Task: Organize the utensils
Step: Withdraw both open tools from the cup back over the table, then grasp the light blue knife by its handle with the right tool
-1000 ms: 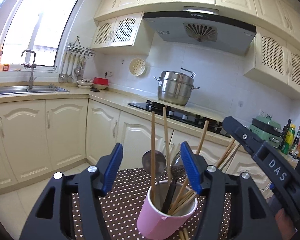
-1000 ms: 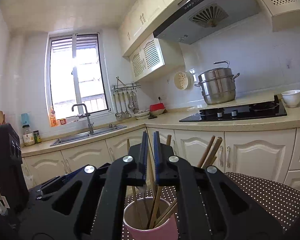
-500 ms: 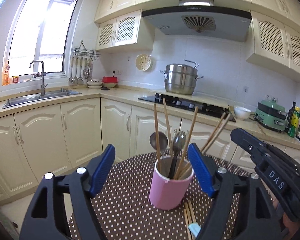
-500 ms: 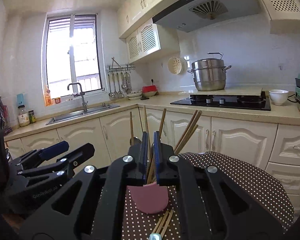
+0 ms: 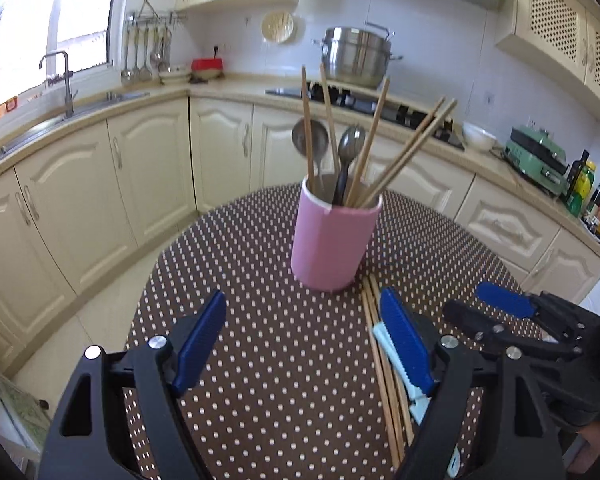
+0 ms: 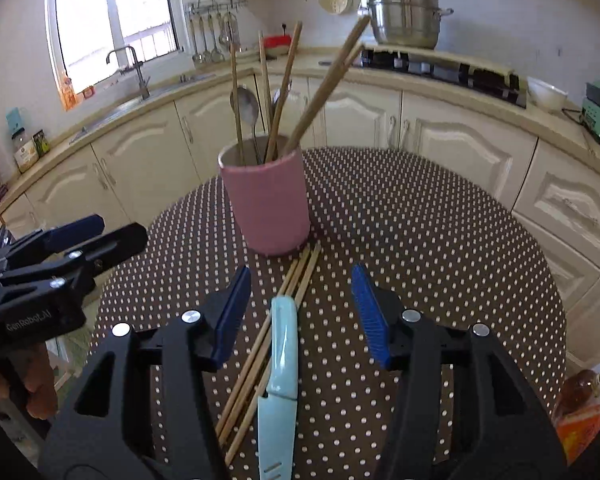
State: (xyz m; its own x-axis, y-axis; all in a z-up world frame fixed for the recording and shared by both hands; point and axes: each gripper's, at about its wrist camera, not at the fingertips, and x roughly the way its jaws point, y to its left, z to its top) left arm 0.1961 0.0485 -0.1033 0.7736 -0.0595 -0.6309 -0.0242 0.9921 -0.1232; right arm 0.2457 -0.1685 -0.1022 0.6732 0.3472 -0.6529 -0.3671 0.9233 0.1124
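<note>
A: In the left wrist view, where do the left tongs (image 5: 302, 344) stand?

B: Spread wide and holding nothing, above the brown white-dotted table (image 5: 260, 360). Straight ahead of them stands the pink cylindrical holder (image 5: 332, 244), already carrying wooden chopsticks (image 5: 404, 156) and two metal spoons (image 5: 350, 148), all leaning on its rim because it is shorter than they are. By their right finger lie loose wooden chopsticks (image 5: 380, 352) and a pale blue sheathed knife (image 5: 414, 396), partly hidden behind that finger. The right tongs (image 5: 488, 312) show off to the right.

A: And the right wrist view?

B: The right tongs (image 6: 300, 312) are spread too, and empty. The knife (image 6: 282, 364) lies on the table right between their fingers, handle end pointing toward the holder (image 6: 268, 204); the loose chopsticks (image 6: 276, 320) run just left of it, touching the holder's base. That straddle suggests the knife or the sticks are the next pick. The left tongs (image 6: 96, 236) wait off to the left, likely to stay clear.
</note>
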